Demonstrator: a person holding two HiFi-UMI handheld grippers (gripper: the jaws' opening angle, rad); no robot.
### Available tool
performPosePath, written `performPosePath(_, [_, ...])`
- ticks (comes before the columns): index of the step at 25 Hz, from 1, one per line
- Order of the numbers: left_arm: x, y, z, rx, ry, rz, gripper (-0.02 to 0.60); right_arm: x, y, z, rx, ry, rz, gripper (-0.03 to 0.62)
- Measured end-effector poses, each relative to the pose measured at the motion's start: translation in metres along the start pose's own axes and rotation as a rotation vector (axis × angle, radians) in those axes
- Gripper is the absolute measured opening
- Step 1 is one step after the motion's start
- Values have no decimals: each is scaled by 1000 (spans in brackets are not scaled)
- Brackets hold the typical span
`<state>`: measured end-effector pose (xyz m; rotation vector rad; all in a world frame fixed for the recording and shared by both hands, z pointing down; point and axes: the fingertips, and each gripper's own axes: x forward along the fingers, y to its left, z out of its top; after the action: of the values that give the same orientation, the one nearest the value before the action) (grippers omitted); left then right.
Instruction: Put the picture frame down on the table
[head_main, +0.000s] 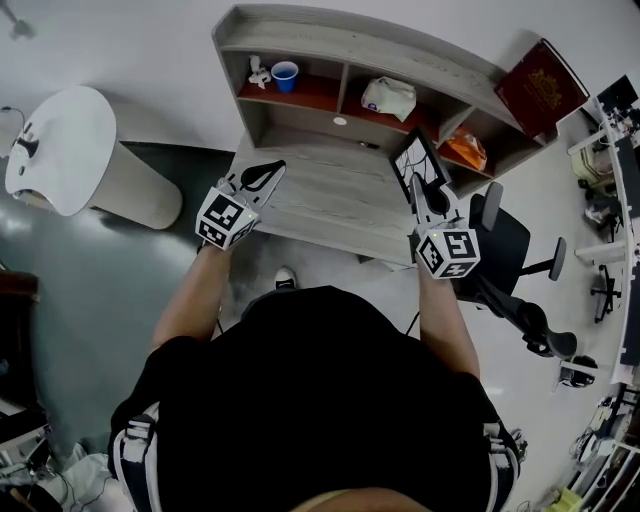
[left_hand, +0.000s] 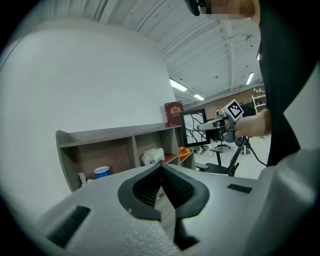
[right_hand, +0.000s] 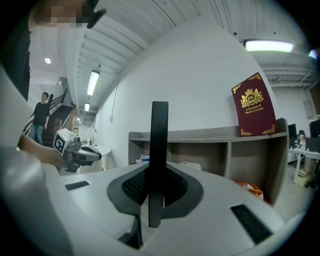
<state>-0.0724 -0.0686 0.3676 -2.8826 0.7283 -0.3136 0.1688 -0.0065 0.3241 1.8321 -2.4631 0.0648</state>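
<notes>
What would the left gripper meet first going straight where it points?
Likely the shelf unit ahead, near the compartment holding the white bundle. The left gripper, shut and empty, seems to have free air until there; depth is unclear.

— What is the room like?
— A plain white wall (head_main: 120, 40) rises behind a grey wood-grain tabletop (head_main: 320, 190), and an open shelf unit (head_main: 350, 45) stands along its back edge.
— And round about?
— The floor (head_main: 80, 290) is dark and glossy at the left, where a white round table (head_main: 60, 145) stands. A black office chair (head_main: 510, 245) is at the right. Strip lights (right_hand: 267, 46) glow on the ceiling.
</notes>
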Motion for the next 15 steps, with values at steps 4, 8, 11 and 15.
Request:
performPosePath(4, [6,17,-10,-9,6,-13,17,19,0,-3,0,14,-6,31])
performPosePath(8, [9,36,-16,-14,7,-22,17,38,7,-1,-8,21,-3,31])
performPosePath(11, [10,49,-18,-15,4,-29,17,51,12,1,-13,29,0,31])
performPosePath(15, [12,65,-19,-15,-1,-42,17,67,13,1,-8,42,-8,32])
